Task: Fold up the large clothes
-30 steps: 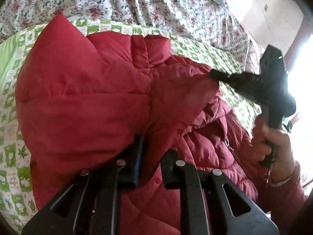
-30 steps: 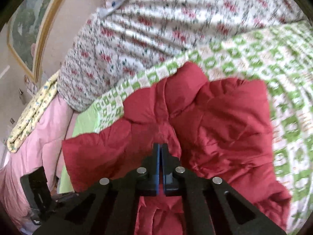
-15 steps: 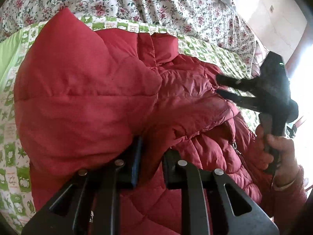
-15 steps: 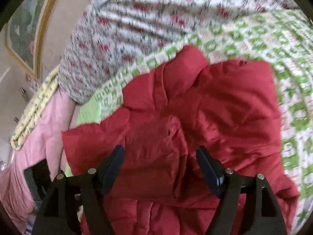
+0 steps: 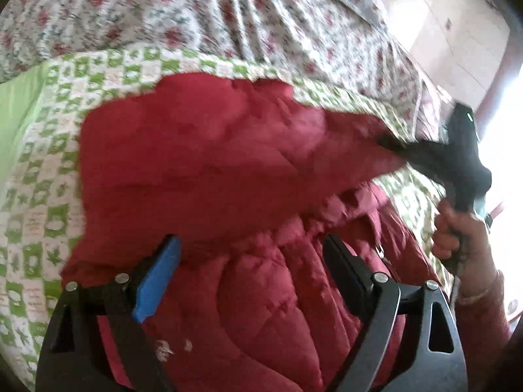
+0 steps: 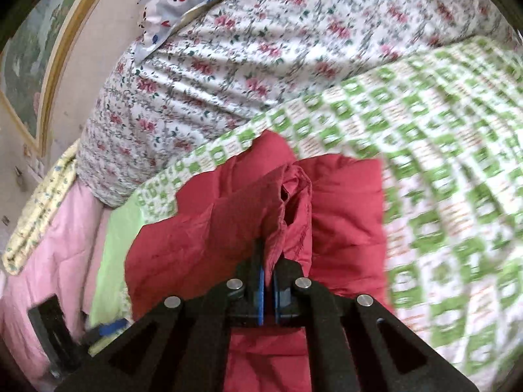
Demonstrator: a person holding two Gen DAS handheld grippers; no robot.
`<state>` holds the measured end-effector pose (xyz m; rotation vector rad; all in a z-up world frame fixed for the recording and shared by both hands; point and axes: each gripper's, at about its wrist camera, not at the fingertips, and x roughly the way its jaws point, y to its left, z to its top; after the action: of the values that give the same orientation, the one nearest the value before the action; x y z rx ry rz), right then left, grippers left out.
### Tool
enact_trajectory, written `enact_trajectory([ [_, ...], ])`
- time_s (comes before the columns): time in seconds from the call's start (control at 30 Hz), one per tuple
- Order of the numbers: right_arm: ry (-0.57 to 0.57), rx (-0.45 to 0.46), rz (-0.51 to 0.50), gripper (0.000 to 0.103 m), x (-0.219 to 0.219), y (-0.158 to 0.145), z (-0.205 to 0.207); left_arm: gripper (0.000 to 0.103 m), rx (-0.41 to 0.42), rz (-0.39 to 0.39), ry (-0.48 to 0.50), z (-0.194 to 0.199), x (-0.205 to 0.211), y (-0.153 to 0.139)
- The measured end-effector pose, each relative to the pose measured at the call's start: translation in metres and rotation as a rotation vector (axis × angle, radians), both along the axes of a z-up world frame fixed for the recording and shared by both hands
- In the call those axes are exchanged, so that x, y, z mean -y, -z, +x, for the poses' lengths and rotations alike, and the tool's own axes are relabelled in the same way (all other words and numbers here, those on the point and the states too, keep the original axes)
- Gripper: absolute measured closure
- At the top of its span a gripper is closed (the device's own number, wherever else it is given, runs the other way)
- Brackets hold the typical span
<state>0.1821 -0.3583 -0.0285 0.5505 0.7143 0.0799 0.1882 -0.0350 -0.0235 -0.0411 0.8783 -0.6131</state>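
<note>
A red quilted puffer jacket lies on a green-and-white checked bedspread. My left gripper is open, its jaws wide apart just above the jacket's quilted part, holding nothing. My right gripper is shut on a fold of the jacket, which rises from between its jaws. In the left wrist view the right gripper pinches the jacket's right edge and holds it up, with the hand below it.
A floral quilt is heaped behind the jacket. A pink blanket and a yellow cloth lie at the left. A framed picture hangs on the wall. The checked bedspread spreads to the right.
My left gripper has opened and let go of the jacket. My right gripper, open half a second ago, has shut on a fold of the jacket and lifted it.
</note>
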Motion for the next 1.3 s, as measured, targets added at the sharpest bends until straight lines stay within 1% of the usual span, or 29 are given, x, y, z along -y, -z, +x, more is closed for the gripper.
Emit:
enact_trajectory([
  [0.1, -0.004, -0.031, -0.077, 0.100, -0.004, 0.007, -0.007, 0.014, 0.028, -0.011, -0.052, 0.016, -0.007, -0.009],
  [0.17, -0.013, -0.054, -0.115, 0.100, -0.009, 0.015, -0.009, 0.014, 0.024, -0.017, -0.081, 0.032, -0.009, -0.011],
  [0.23, -0.025, -0.077, -0.125, 0.100, -0.012, 0.027, -0.010, 0.014, 0.028, -0.010, -0.106, 0.048, -0.009, -0.010],
  [0.3, -0.027, -0.098, -0.129, 0.099, -0.013, 0.037, -0.009, 0.014, 0.032, 0.015, -0.128, 0.061, -0.006, -0.006],
  [0.37, -0.030, -0.109, -0.134, 0.098, -0.012, 0.044, -0.010, 0.014, 0.014, 0.042, -0.138, 0.076, -0.002, 0.003],
  [0.43, -0.019, -0.113, -0.139, 0.094, -0.009, 0.045, -0.012, 0.014, -0.032, 0.059, -0.136, 0.089, 0.000, 0.017],
  [0.47, -0.006, -0.114, -0.140, 0.086, -0.006, 0.044, -0.013, 0.014, -0.047, 0.069, -0.138, 0.091, 0.000, 0.023],
  [0.5, 0.003, -0.113, -0.143, 0.081, -0.005, 0.043, -0.014, 0.014, -0.070, 0.092, -0.140, 0.095, 0.003, 0.031],
  [0.53, 0.027, -0.107, -0.152, 0.079, -0.003, 0.038, -0.018, 0.014, -0.084, 0.119, -0.144, 0.098, 0.005, 0.040],
  [0.57, 0.047, -0.093, -0.160, 0.078, -0.003, 0.033, -0.021, 0.014, -0.078, 0.137, -0.149, 0.097, 0.006, 0.047],
  [0.67, 0.084, 0.004, -0.230, 0.077, -0.012, 0.007, -0.035, 0.014, -0.056, 0.157, -0.152, 0.091, 0.009, 0.052],
  [0.7, 0.067, 0.039, -0.244, 0.076, -0.019, 0.000, -0.037, 0.014, -0.049, 0.164, -0.155, 0.089, 0.010, 0.053],
  [0.73, 0.033, 0.055, -0.247, 0.074, -0.027, -0.003, -0.035, 0.014, -0.048, 0.167, -0.157, 0.089, 0.010, 0.054],
  [0.77, 0.002, 0.053, -0.249, 0.068, -0.033, -0.003, -0.031, 0.014, -0.046, 0.172, -0.160, 0.089, 0.010, 0.055],
  [0.8, -0.043, 0.033, -0.260, 0.065, -0.043, 0.000, -0.022, 0.014, -0.046, 0.177, -0.161, 0.088, 0.011, 0.055],
  [0.87, -0.086, -0.009, -0.293, 0.065, -0.056, 0.011, -0.008, 0.014, -0.044, 0.187, -0.163, 0.088, 0.012, 0.055],
  [0.93, -0.094, -0.071, -0.335, 0.065, -0.061, 0.027, 0.007, 0.014, -0.041, 0.188, -0.164, 0.090, 0.012, 0.054],
  [1.0, -0.078, -0.117, -0.368, 0.065, -0.057, 0.045, 0.016, 0.013, -0.034, 0.188, -0.170, 0.090, 0.010, 0.055],
  [1.07, -0.070, -0.144, -0.358, 0.066, -0.051, 0.060, 0.023, 0.013, -0.030, 0.196, -0.173, 0.090, 0.010, 0.057],
  [1.13, -0.066, -0.151, -0.307, 0.068, -0.042, 0.071, 0.027, 0.013, -0.021, 0.212, -0.172, 0.089, 0.010, 0.059],
  [1.2, -0.062, -0.151, -0.274, 0.068, -0.037, 0.074, 0.027, 0.012, -0.009, 0.232, -0.169, 0.087, 0.010, 0.060],
  [1.3, -0.060, -0.151, -0.267, 0.068, -0.036, 0.076, 0.026, 0.012, -0.011, 0.235, -0.177, 0.087, 0.007, 0.061],
])
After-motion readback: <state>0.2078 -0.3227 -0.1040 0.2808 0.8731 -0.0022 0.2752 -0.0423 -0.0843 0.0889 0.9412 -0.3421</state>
